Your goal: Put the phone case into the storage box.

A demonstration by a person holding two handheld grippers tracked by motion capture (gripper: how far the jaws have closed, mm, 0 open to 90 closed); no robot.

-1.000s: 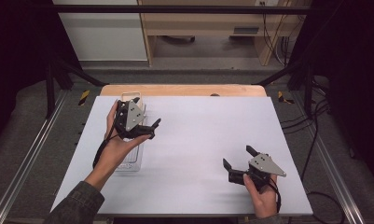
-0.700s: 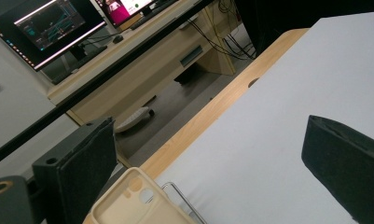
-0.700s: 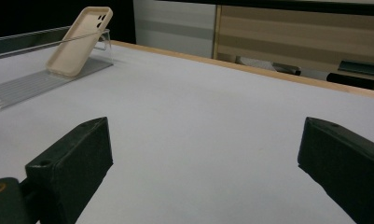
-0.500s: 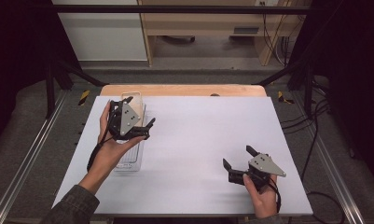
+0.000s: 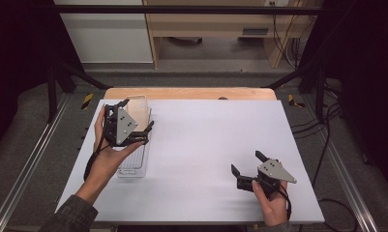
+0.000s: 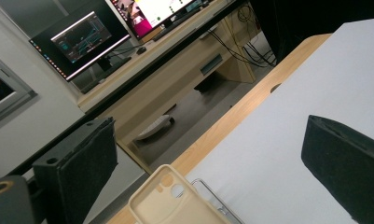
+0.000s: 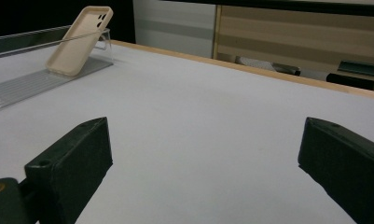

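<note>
Left claw (image 5: 136, 118) spread, nothing pinched, held above clear tray (image 5: 133, 166) at counter's (image 5: 206, 145) far left; beige phone case (image 7: 79, 39) propped tilted against tray's end wall, just below jaws; right claw (image 5: 247, 166) spread wide, resting near front right, well apart from case

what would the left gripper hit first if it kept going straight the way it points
Probably nothing on the table. The left gripper, jaws open, aims over the beige phone case leaning in the clear plastic tray, toward the far wooden table edge. Depth is unclear, though.
</note>
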